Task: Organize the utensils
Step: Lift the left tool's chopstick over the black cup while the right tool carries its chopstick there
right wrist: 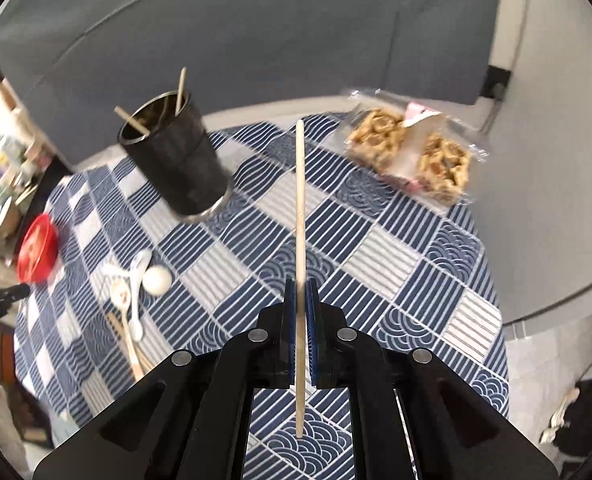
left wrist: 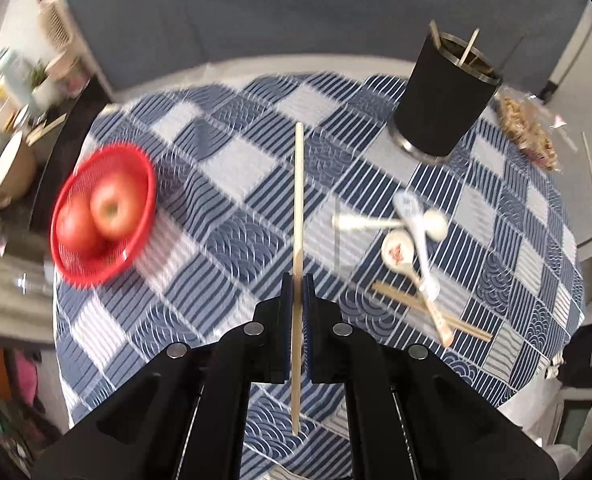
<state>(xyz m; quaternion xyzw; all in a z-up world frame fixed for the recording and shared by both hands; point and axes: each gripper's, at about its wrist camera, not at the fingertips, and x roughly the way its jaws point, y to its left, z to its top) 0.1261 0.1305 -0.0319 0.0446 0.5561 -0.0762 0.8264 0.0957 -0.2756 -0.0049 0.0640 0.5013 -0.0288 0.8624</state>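
writing shows only as a red mark inside one ceramic spoon (left wrist: 395,254), too blurred to read. open checked tablecloth (left wrist: 232,208) lies between the red apple basket (left wrist: 72,248) and black utensil cup (left wrist: 443,108). the left gripper (left wrist: 297,280) points steeply down, pinching a chopstick (left wrist: 298,200); the right gripper (right wrist: 300,284) likewise clamps another chopstick (right wrist: 300,200), well above the cloth. the snack bag (right wrist: 411,160) sits at the table's far edge.

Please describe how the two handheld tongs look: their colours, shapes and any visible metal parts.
Both the left tongs and the right tongs look alike: a matte black plastic body that widens toward the camera, with angular cut-outs. Two narrow fingers carry dark blue pads. Four round silver discs sit on top of each body, two per side. Thin metal rods run along the inner slots. No cables or markings show.
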